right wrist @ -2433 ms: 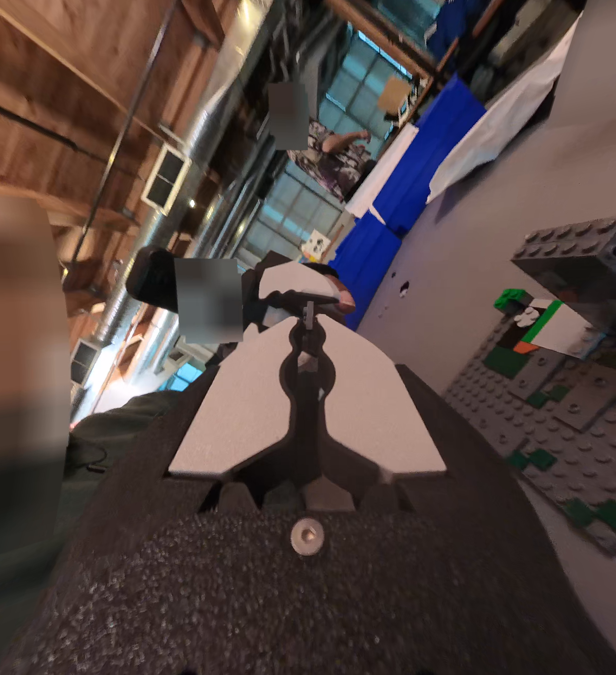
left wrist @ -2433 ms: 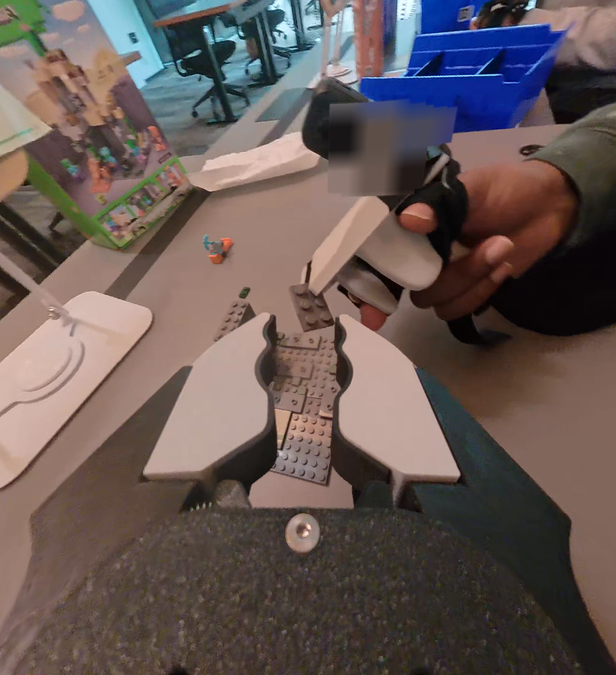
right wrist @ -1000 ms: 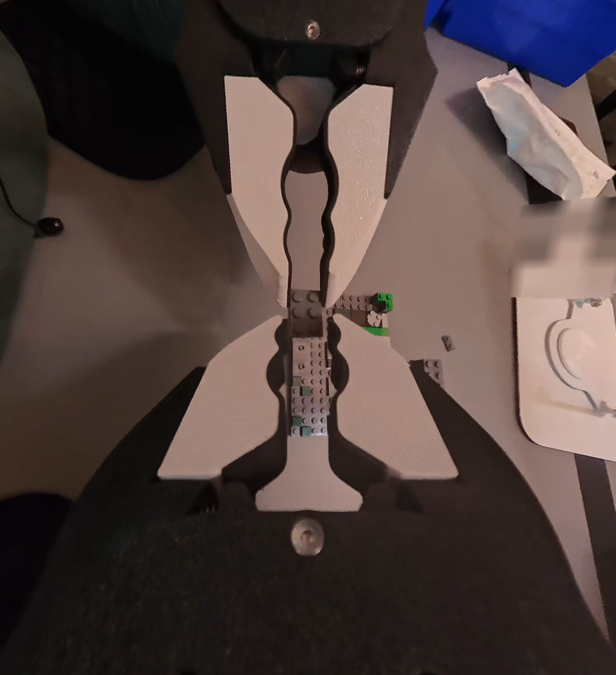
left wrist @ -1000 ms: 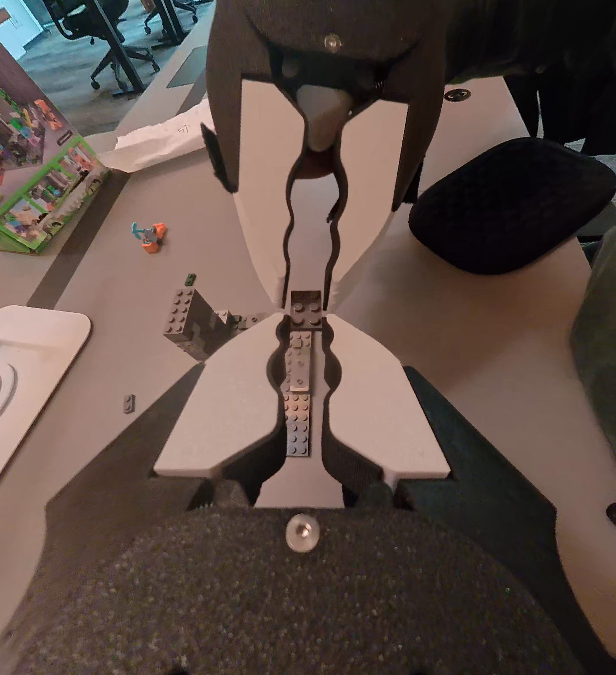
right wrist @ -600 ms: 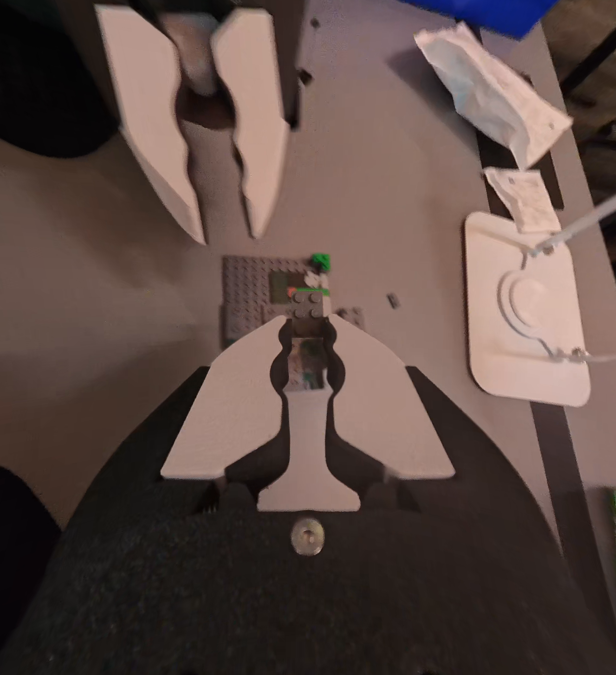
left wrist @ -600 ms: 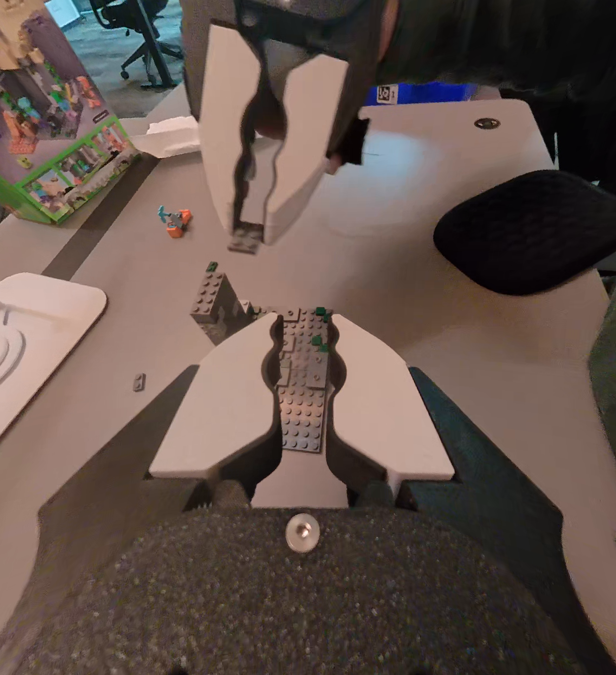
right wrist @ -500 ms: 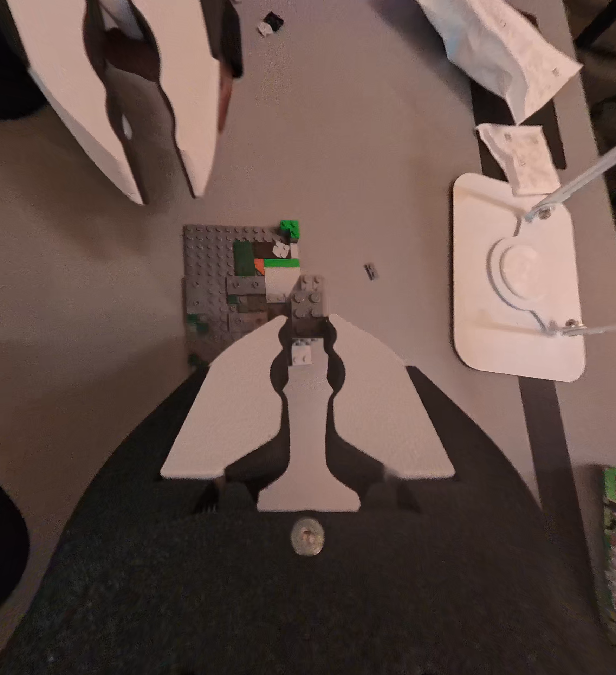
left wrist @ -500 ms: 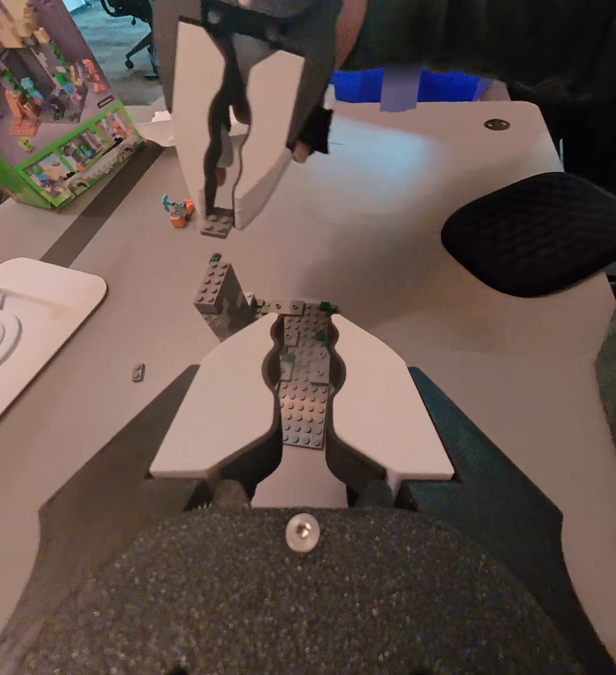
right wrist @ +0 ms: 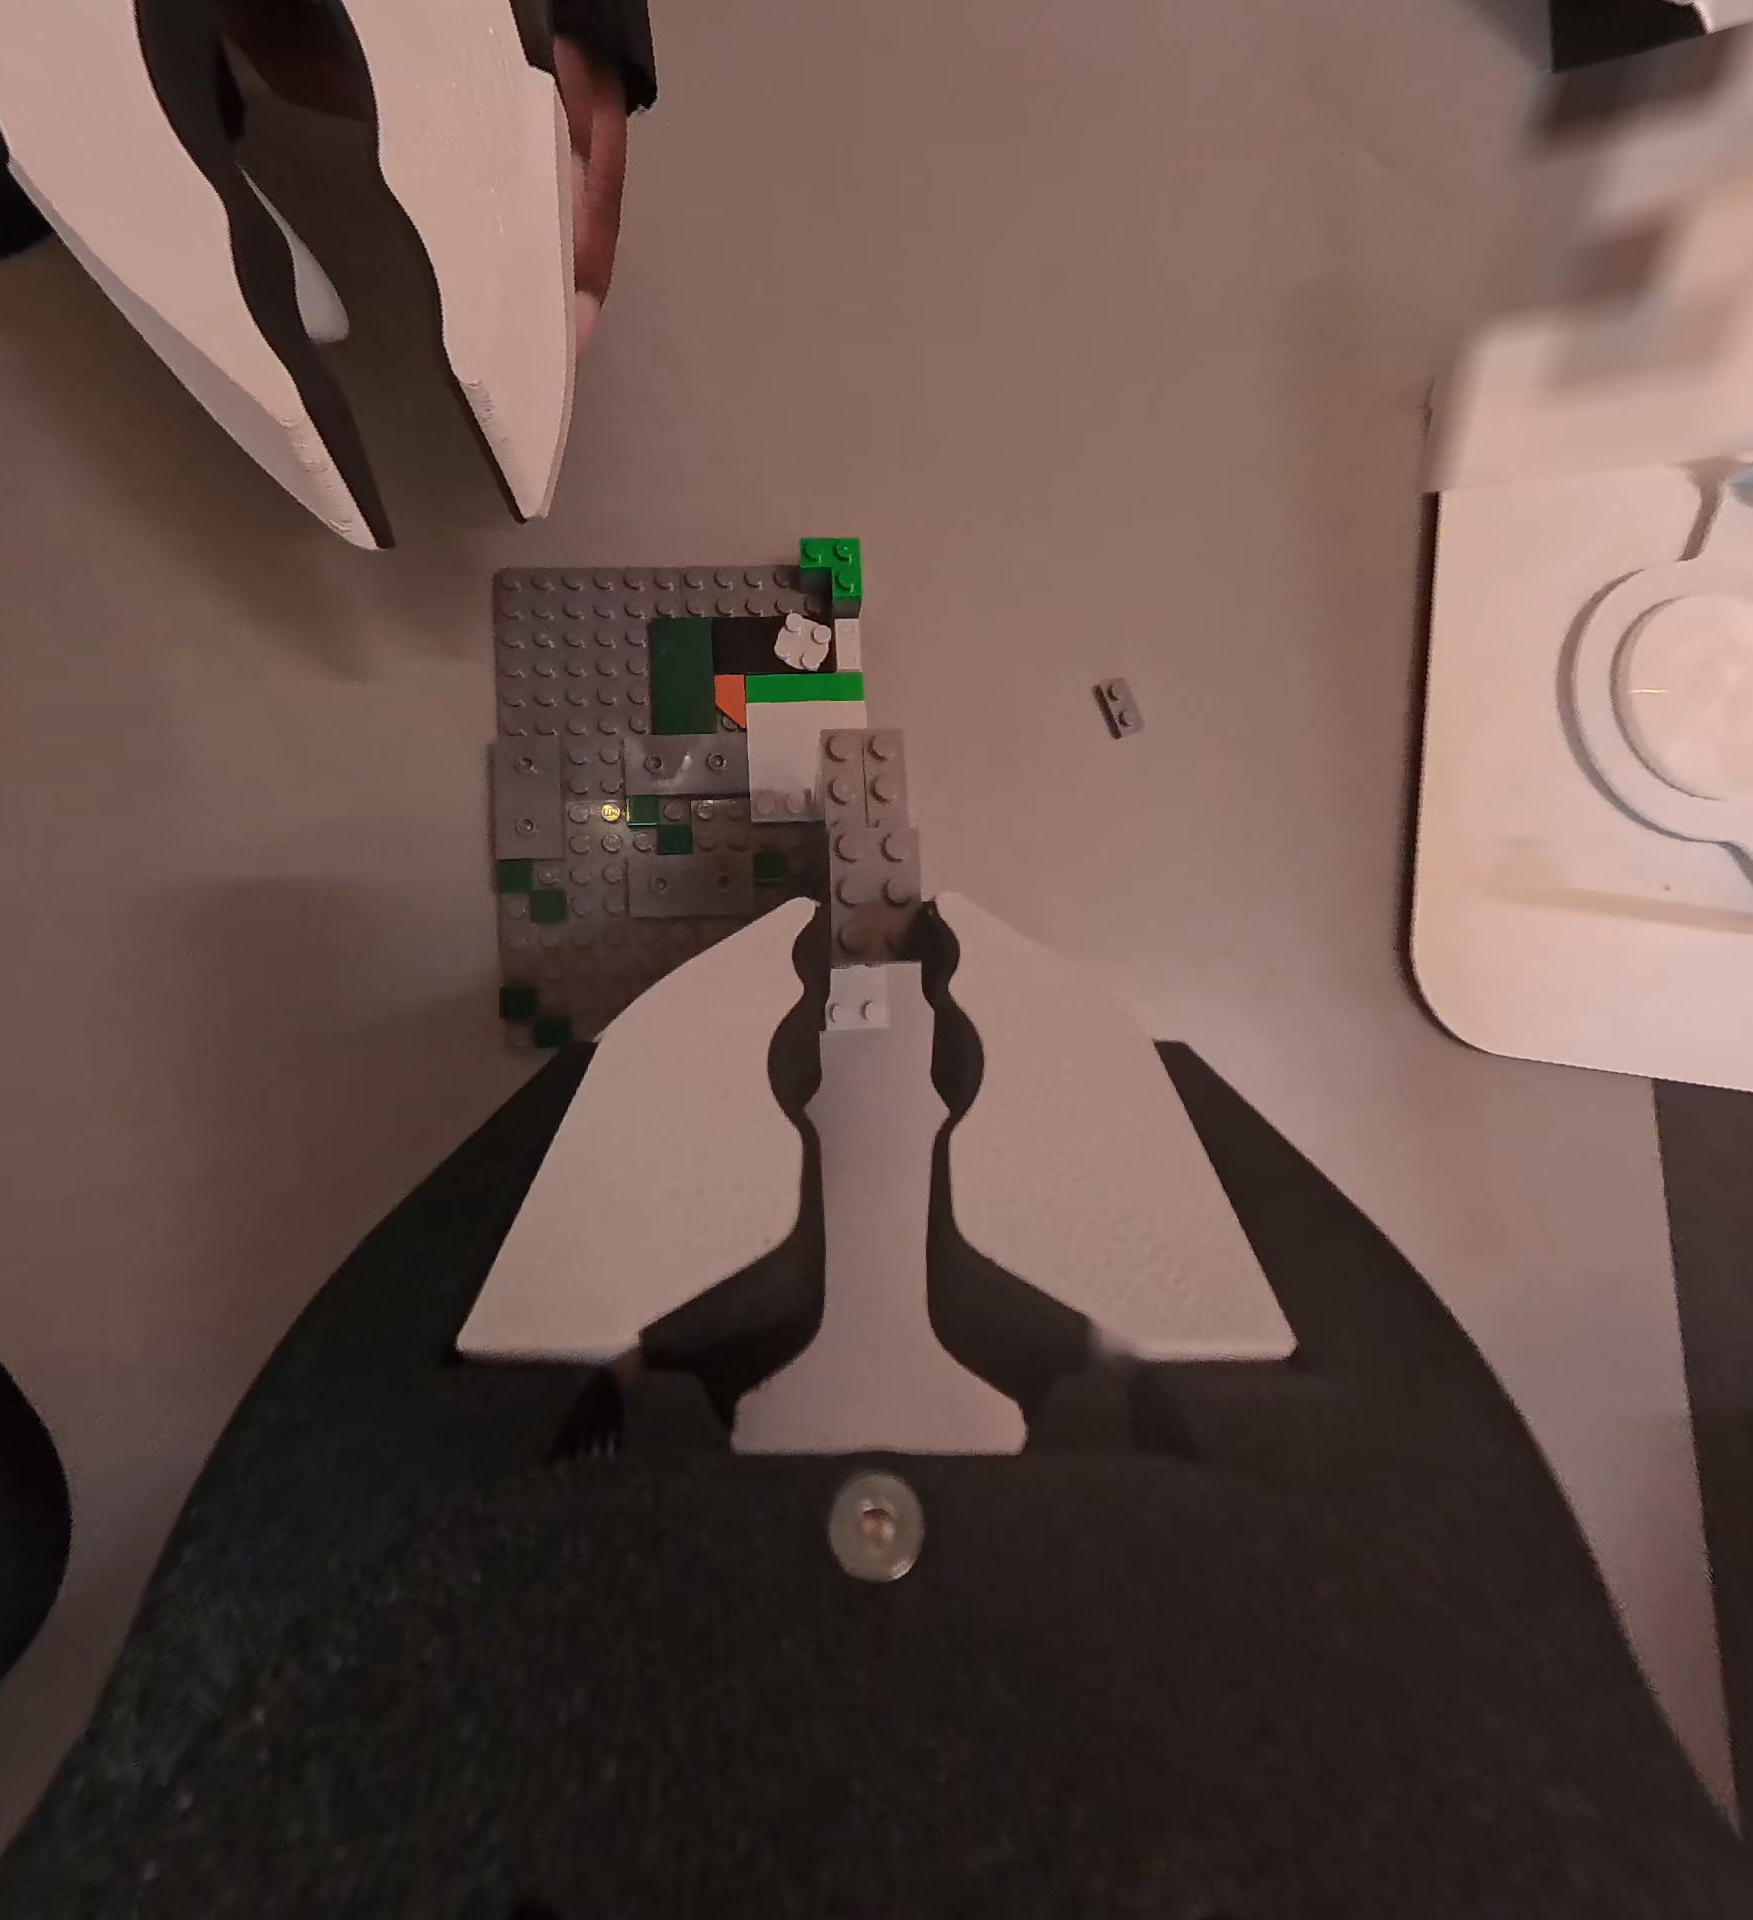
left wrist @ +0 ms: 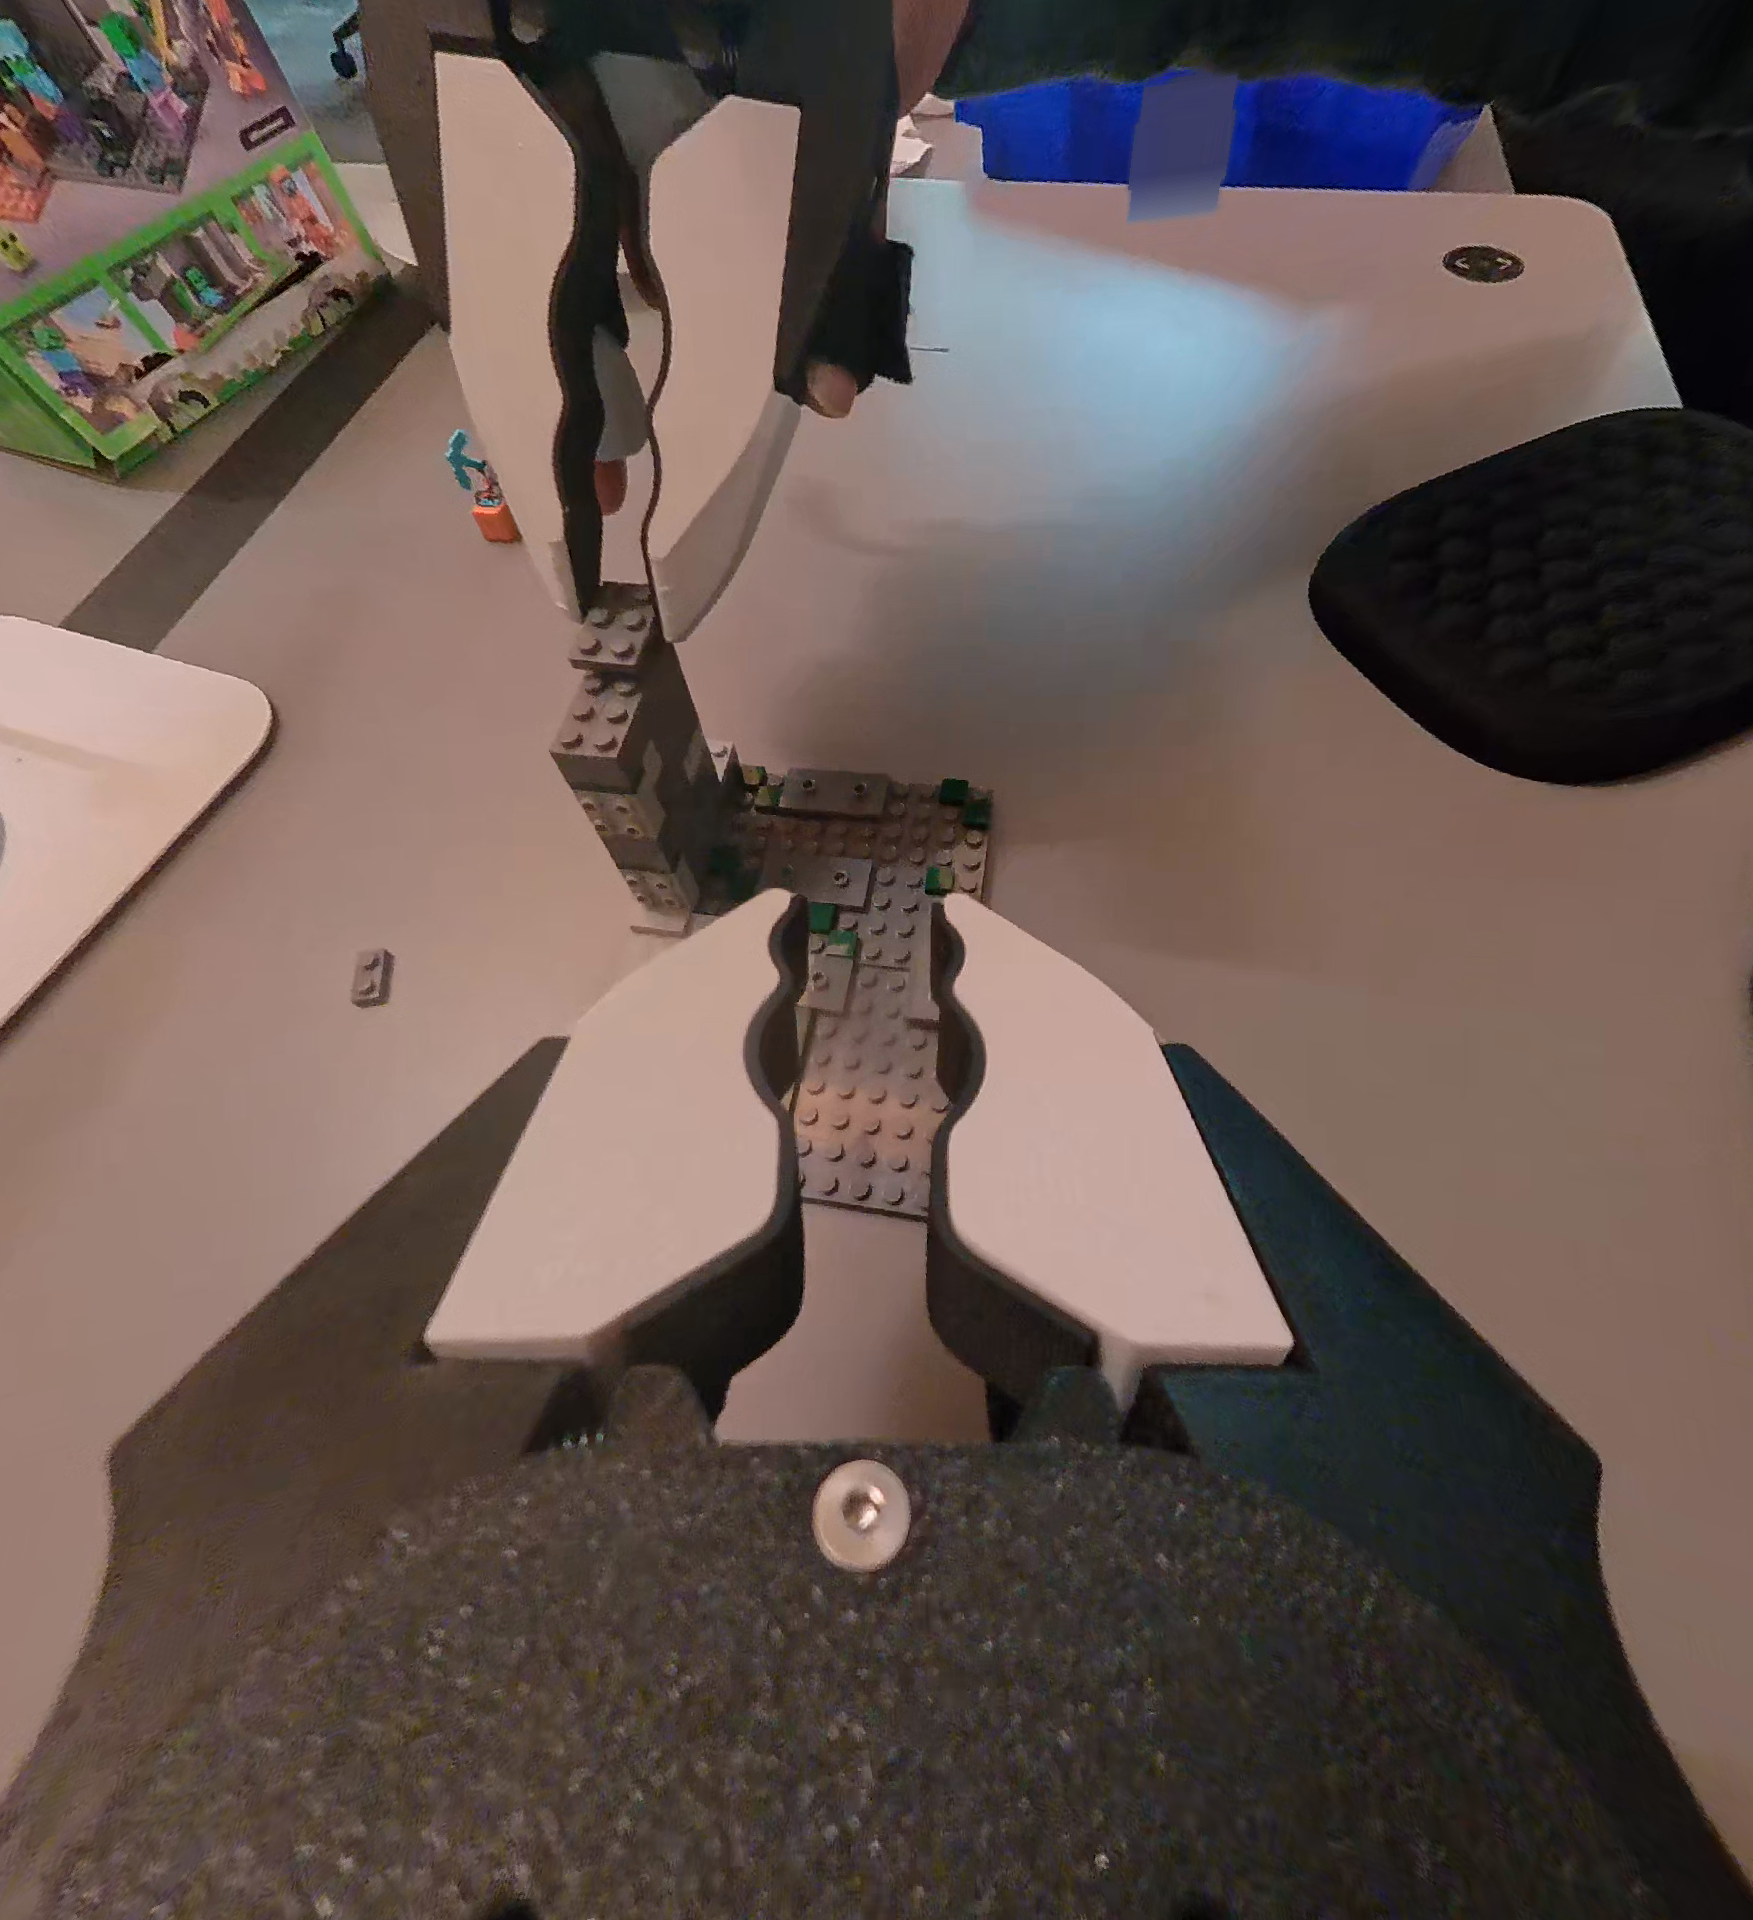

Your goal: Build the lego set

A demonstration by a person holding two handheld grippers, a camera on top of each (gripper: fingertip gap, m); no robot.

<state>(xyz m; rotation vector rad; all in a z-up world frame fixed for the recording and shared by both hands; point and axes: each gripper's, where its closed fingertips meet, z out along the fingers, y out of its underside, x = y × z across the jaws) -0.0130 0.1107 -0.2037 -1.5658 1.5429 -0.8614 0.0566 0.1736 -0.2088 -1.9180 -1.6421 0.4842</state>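
One loose grey plate [left wrist: 372, 978] lies beside the tower [left wrist: 633, 790].

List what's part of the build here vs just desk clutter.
Build: right gripper gripping grey brick, grey tower, baseplate, loose small plate, minifigure, open left gripper.
Clutter: white stand base, black pad, blue bin, set box.
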